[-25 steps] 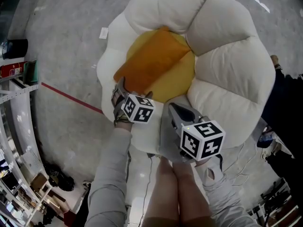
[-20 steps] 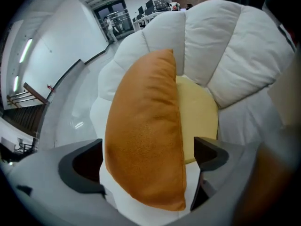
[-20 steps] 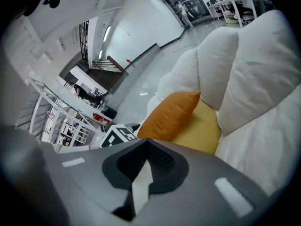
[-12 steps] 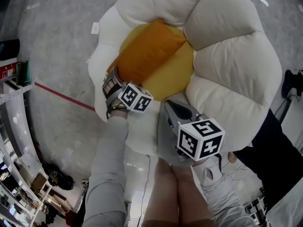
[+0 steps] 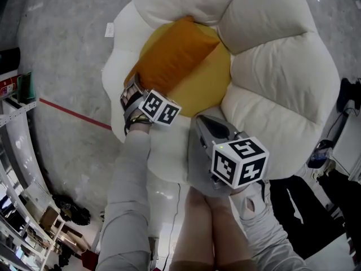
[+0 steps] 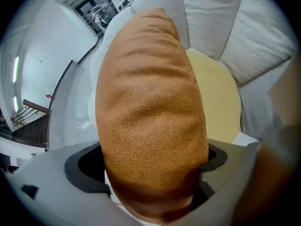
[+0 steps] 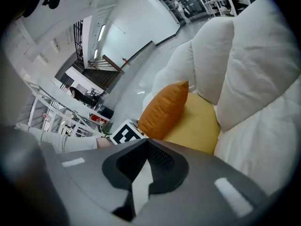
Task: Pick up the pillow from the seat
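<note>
On the seat [image 5: 282,89], the orange pillow [image 5: 175,55] is gripped at its near end by the left tongs [image 5: 131,96], its long axis running straight away from them; the right tongs [image 5: 210,130] are held shut, empty, alongside.

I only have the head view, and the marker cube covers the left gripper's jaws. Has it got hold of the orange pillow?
Observer: Yes. In the left gripper view, the left gripper has its jaws closed on the near end of the pillow, which fills the gap between them.
Operator: Is the right gripper holding anything?
Observer: No. The right gripper has its jaws together with nothing between them, and it sits short of the pillow.
Operator: Is the pillow up off the seat?
Observer: It doesn't look so. In the right gripper view it stands on edge, with its lower edge against the yellow seat.
</note>
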Tool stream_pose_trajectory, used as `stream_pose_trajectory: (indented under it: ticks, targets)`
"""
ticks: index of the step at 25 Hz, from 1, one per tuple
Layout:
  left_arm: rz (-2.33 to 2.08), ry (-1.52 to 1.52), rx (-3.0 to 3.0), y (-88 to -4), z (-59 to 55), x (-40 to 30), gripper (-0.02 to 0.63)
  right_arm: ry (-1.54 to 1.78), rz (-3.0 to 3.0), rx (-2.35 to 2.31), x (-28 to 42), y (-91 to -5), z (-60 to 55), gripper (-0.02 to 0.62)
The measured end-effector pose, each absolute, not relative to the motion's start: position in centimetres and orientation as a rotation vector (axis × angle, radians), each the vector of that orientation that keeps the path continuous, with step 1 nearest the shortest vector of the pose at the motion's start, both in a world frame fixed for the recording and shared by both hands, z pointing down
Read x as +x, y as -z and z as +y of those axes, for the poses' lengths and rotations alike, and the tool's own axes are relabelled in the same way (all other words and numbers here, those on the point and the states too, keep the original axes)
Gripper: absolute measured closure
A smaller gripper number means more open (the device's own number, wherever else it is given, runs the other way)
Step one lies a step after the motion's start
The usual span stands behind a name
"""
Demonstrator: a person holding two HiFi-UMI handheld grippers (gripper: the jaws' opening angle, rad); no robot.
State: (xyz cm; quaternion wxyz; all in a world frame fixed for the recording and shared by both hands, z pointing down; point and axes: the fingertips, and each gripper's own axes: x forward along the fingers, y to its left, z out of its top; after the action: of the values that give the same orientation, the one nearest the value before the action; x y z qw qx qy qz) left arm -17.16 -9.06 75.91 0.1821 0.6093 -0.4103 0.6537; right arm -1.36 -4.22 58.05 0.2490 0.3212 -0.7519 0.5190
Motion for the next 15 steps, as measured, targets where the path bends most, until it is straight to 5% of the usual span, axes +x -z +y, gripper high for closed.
stream_pose_trajectory:
  ticks: [8, 15]
  targets:
    - [-1.202, -1.809, 1.72, -74.2, -9.6, -17.2, 0.218, -1.394, -2.051, 0.893, -1.4, -57.3, -4.4, 0.595]
    - [-1.163, -1.752, 1.692, -72.3, -9.4, -16.9, 0.25, -1.381, -2.055, 0.89, -1.7, -56.1, -3.4, 0.595]
